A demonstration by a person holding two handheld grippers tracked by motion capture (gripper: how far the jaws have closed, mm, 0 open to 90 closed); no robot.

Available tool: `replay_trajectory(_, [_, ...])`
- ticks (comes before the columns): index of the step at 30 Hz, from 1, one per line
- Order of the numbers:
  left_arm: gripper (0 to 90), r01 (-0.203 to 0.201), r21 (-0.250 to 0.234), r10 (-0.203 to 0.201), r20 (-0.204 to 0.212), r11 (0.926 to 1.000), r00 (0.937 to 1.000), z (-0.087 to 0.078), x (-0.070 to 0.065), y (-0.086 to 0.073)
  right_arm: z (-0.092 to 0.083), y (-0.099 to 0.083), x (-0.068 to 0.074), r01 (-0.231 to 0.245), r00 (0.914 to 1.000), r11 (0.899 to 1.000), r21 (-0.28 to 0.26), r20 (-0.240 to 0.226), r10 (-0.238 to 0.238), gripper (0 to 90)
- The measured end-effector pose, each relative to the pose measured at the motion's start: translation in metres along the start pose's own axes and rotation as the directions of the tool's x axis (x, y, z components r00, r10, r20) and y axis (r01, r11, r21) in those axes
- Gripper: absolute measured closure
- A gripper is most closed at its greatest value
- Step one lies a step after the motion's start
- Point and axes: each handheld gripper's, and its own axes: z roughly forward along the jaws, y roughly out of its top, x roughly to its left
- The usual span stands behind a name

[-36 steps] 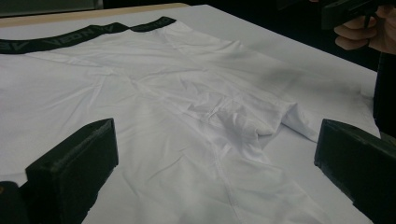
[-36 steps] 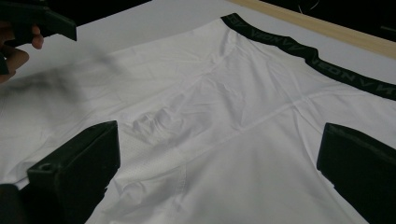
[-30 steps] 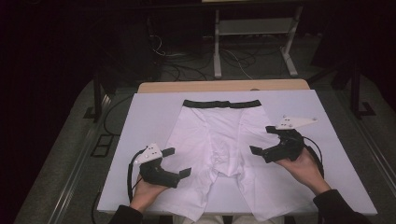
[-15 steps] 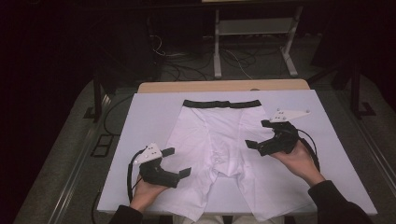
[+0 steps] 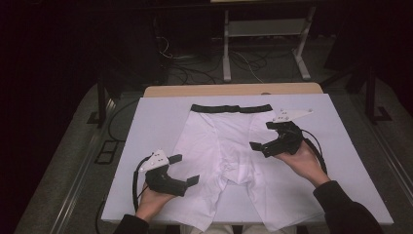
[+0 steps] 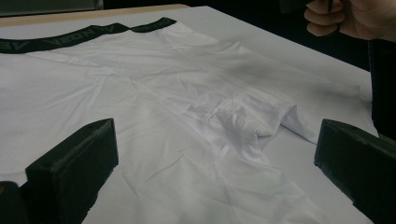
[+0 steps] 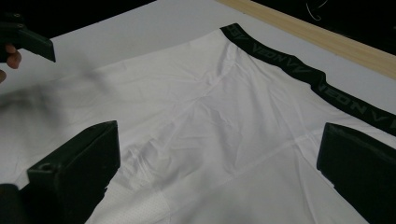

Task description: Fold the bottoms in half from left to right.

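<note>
Flat on the white table cover [image 5: 146, 146] we see a pair of white boxer briefs [image 5: 229, 151], front side up, with the black waistband [image 5: 230, 108] at the far end and the two legs pointing toward our edge of the table. Our left gripper [image 5: 185, 169] hovers at the outer side of the garment's left leg, its jaws spread wide and holding nothing; from its own view we look between them across the wrinkled crotch seam [image 6: 219, 121] toward the waistband. Our right gripper [image 5: 262, 137] is over the right hip area of the briefs, just below the waistband, jaws likewise parted with only cloth showing between them. From the right gripper view, the waistband's grey lettering [image 7: 299, 70] runs diagonally, with the wooden table edge [image 7: 327, 39] beyond it.
</note>
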Motion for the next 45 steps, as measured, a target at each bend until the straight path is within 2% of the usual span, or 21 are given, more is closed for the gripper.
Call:
replay_trajectory(27, [0.0,0.002,0.002,-0.002,0.006,1.0,1.0,0.0,0.0,0.0,0.031,0.027,-0.007,0.0,0.9999,1.0,0.011,-0.013,0.0,0.0])
replay_trajectory(45, [0.0,0.003,0.002,-0.003,0.008,1.0,1.0,0.001,0.0,0.0,0.056,0.05,-0.002,0.02,0.9993,0.999,0.027,-0.031,-0.019,0.0])
